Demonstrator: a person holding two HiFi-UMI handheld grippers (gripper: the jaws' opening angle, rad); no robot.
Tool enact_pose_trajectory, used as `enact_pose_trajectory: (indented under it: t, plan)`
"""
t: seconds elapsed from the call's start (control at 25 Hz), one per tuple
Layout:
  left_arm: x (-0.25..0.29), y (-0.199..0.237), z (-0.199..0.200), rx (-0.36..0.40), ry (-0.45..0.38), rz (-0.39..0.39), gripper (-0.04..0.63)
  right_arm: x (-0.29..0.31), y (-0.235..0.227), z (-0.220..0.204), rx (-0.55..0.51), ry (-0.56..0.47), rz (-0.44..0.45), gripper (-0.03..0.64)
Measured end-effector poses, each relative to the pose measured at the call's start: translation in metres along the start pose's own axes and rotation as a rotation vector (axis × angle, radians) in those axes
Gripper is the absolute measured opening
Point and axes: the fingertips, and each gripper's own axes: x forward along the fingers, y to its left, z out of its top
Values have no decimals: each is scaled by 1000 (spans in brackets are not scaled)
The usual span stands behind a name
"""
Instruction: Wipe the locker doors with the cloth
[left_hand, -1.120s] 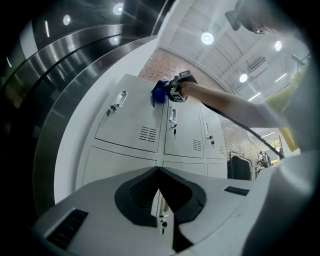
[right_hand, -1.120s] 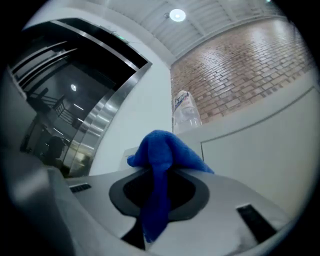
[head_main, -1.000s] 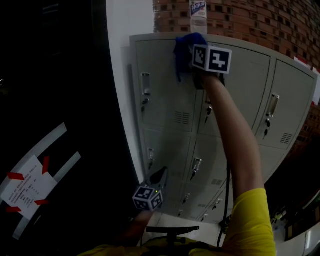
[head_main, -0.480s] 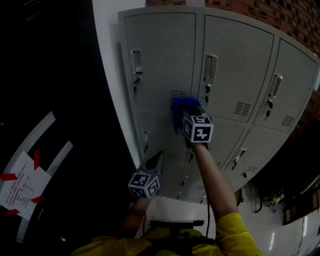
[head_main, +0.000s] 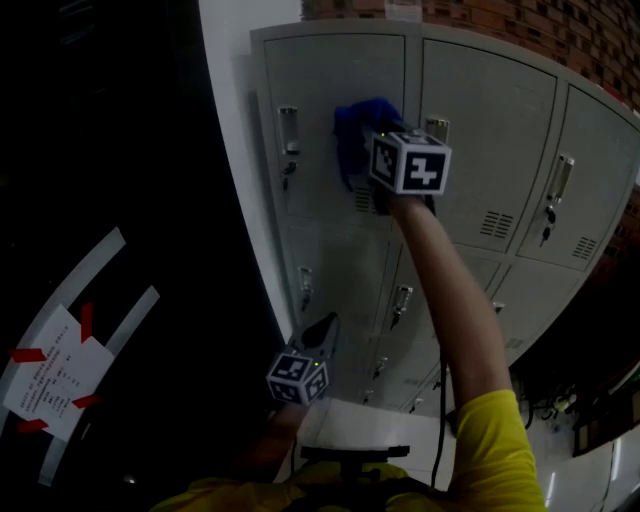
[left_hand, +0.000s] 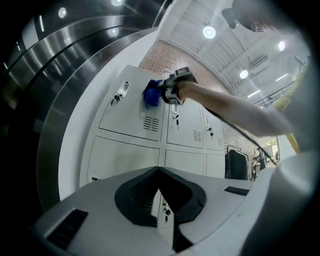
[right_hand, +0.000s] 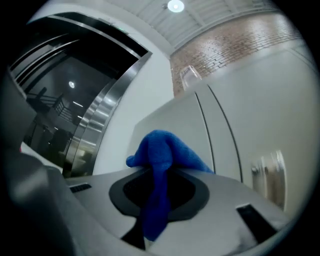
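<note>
Grey metal lockers (head_main: 480, 130) stand against a white pillar (head_main: 235, 150), with a brick wall (head_main: 560, 30) above them and dark, shiny floor off to the left, where a sheet of paper (head_main: 55, 375) is stuck down with red tape. The bank's left edge runs straight down the pillar, so on that side there is only a thin strip of door past the handle (head_main: 288, 130). To the right the doors carry on, flat and open, across two more columns.

The right gripper (right_hand: 157, 192) is up at arm's length on the top-left door, and its jaws are clamped on the blue cloth (head_main: 355, 130). The cloth is pushed against the door's right half, between that door's handle and the seam with the middle door, just above the vent louvres (head_main: 362, 195). It hangs lengthwise, long axis roughly up and down the door. A bunched wad sits past the jaw tips and a narrower tail trails back between the jaws.

The left gripper (head_main: 318, 335) is held low, close to the person's body, in front of the bottom rows and well apart from the cloth. It points up at the lockers. Its jaw tips meet, with nothing between them.
</note>
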Motion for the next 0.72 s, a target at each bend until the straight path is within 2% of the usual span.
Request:
enact_pose_trajectory:
  t: [0.08, 0.16, 0.28, 0.4, 0.48, 0.52, 0.64, 0.72]
  plan:
    - [-5, 1, 3, 4, -5, 12, -8, 21, -1, 65, 1, -29, -6, 67]
    - [-10, 4, 5, 5, -8, 19, -8, 35, -3, 107, -10, -34, -29, 67]
    - [-15, 8, 6, 6, -6, 18, -8, 49, -4, 132, -41, -14, -63, 69]
    - [-22, 18, 4, -3, -7, 43, -8, 49, -3, 129, -60, -30, -89, 69]
    - [-26, 26, 1, -13, -12, 60, -8, 40, -1, 94, -44, -24, -81, 70]
    - [-27, 29, 1, -16, -13, 66, -8, 32, 1, 63, -34, -5, -74, 69]
    - [-28, 37, 4, -12, -16, 72, -8, 0, 6, -69, -32, 85, -77, 71]
    - [-28, 42, 10, -1, -25, 79, -8, -22, 7, -165, 10, 147, -80, 69]
